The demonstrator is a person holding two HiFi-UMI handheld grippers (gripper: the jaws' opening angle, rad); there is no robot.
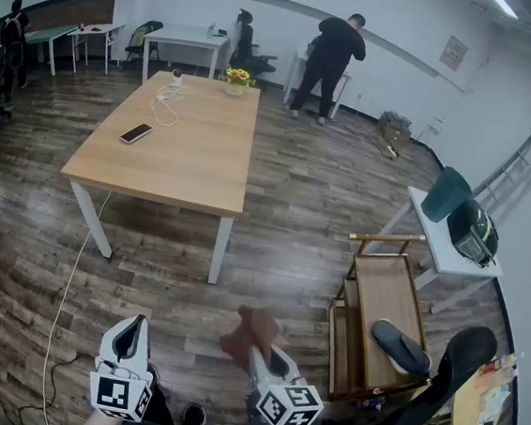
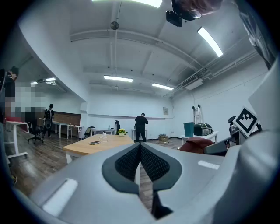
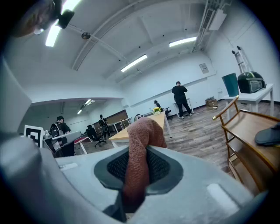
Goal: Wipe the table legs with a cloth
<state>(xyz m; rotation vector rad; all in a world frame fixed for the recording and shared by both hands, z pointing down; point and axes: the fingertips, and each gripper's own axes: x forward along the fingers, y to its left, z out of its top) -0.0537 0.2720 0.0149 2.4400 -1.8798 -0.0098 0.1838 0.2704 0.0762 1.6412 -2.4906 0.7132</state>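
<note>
A wooden table [image 1: 196, 152] on white legs [image 1: 220, 248] stands ahead of me on the wood floor. My right gripper [image 1: 261, 351] is shut on a brown-red cloth [image 1: 251, 333], which bulges up from between its jaws [image 3: 141, 144]. That gripper hovers low in the head view, well short of the table's near right leg. My left gripper [image 1: 133, 333] is beside it, shut and empty, its black pads [image 2: 127, 162] pressed together. The table [image 2: 98, 143] shows small and distant in the left gripper view, and beyond the cloth in the right gripper view [image 3: 131, 134].
A phone [image 1: 136, 133], a white cable and a flower pot [image 1: 236, 78] lie on the table. A cord [image 1: 68, 280] trails across the floor by the left leg. A wooden cart [image 1: 377, 313] with a slipper stands at the right. People are at the far desks.
</note>
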